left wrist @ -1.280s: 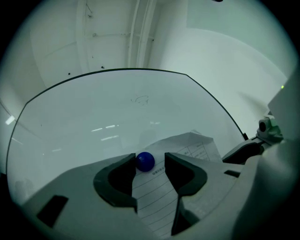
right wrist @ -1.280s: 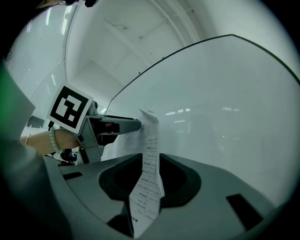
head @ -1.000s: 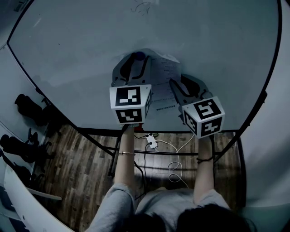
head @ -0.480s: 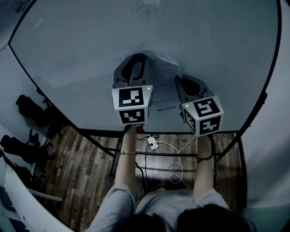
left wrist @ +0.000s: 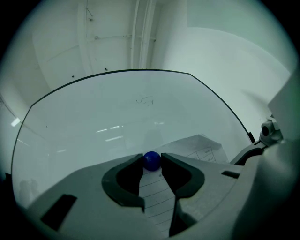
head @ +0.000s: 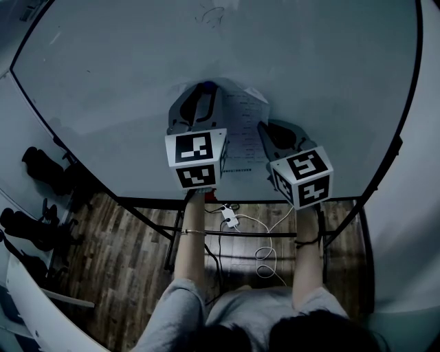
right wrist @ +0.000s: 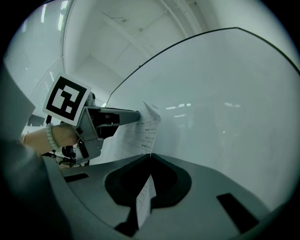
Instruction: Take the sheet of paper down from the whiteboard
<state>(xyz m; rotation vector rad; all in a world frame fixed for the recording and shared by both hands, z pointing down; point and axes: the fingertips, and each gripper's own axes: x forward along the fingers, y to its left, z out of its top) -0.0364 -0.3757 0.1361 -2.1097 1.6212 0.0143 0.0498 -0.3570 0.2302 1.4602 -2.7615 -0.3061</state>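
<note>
A printed sheet of paper (head: pixel 242 134) hangs on the whiteboard (head: pixel 309 69), pinned at its top left by a round blue magnet (head: pixel 207 87). In the left gripper view the magnet (left wrist: pixel 151 160) sits between the fingertips of my left gripper (left wrist: pixel 151 158), which press on both its sides. My left gripper (head: pixel 203 96) points up the board. My right gripper (head: pixel 264 130) is at the sheet's right edge. In the right gripper view its jaws (right wrist: pixel 150 157) are shut on that edge, and the paper (right wrist: pixel 140 136) runs from there to the left gripper (right wrist: pixel 138 115).
The whiteboard's dark frame (head: pixel 227 201) runs just below both grippers. A faint scribble (head: pixel 212 14) marks the top of the board. On the wooden floor below lie a white power strip and cables (head: pixel 232 217). Dark objects (head: pixel 41 165) stand at the left.
The right gripper's jaws have shut on the paper's right edge and shifted slightly left. The left gripper's jaws have come in onto the blue magnet.
</note>
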